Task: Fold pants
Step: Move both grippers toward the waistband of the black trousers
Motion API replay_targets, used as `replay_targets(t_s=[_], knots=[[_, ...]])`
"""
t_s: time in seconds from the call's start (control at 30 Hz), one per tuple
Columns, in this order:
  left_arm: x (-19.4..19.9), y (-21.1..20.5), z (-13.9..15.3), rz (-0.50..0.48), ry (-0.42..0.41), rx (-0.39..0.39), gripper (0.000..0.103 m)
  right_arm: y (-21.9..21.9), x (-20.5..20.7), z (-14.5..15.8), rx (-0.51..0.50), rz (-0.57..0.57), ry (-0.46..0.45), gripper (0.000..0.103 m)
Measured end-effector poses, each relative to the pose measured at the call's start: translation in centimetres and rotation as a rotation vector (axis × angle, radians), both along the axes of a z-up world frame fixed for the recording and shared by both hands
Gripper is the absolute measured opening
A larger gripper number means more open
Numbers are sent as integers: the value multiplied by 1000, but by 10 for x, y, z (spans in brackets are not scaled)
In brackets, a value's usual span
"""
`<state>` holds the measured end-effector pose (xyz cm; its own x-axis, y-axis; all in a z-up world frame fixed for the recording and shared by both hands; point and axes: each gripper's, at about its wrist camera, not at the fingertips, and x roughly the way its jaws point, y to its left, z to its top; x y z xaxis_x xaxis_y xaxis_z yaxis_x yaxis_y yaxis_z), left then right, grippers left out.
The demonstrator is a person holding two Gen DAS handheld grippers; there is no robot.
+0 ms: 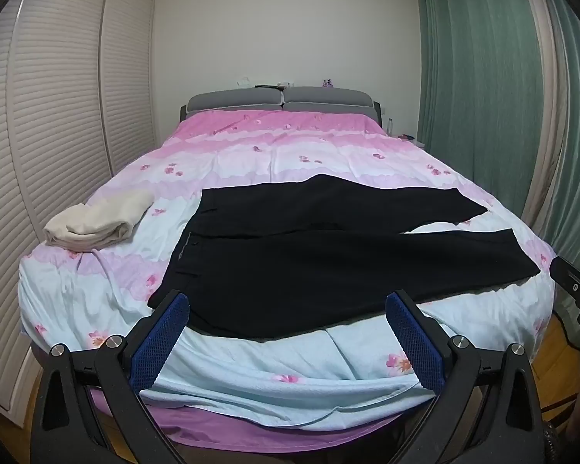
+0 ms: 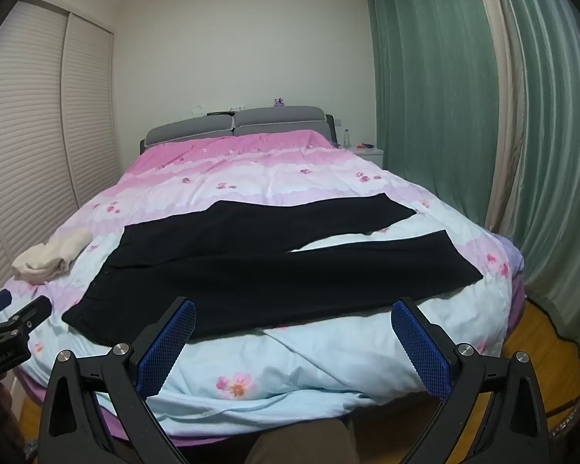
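Black pants (image 1: pixel 328 266) lie spread flat on the floral bed (image 1: pixel 251 367). The left gripper (image 1: pixel 288 332) and right gripper (image 2: pixel 294 338) hover with jaws wide apart, empty. No writing is legible.

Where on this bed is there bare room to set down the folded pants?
Free: the quilt between the black pants and the grey headboard, and the strip along the foot edge below the pants. Crowded: the left side, where a folded cream garment lies near the waistband. Both tongs, left and right, are open.
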<state>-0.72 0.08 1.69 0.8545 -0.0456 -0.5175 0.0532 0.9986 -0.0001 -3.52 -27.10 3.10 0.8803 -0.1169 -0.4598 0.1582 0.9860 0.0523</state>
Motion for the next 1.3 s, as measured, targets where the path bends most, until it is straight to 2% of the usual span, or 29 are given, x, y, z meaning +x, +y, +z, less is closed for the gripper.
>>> replay_targets(t_s=[0.27,0.4,0.67,0.8,0.97,1.2,1.3], knots=[[17,-13,-3,-17,17,15,103,-2,6,1,9,-2,14,102],[36,-32,4,-38,3,29,103,-9,16,14,-2,-9,-25,102],[114,-83,23,-61,-47,18,103,-54,71,36,-50,-46,-76,102],[160,-117,27,-85,-61,32,103,-84,113,39,-63,-77,-89,102],[231,-172,22,-139,-76,6,103,-124,172,38,-70,-85,-88,102],[331,-243,6,-160,-77,-81,103,-190,287,22,-99,-80,-31,102],[375,-275,-4,-158,-88,-88,103,-221,342,9,-104,-70,9,102]])
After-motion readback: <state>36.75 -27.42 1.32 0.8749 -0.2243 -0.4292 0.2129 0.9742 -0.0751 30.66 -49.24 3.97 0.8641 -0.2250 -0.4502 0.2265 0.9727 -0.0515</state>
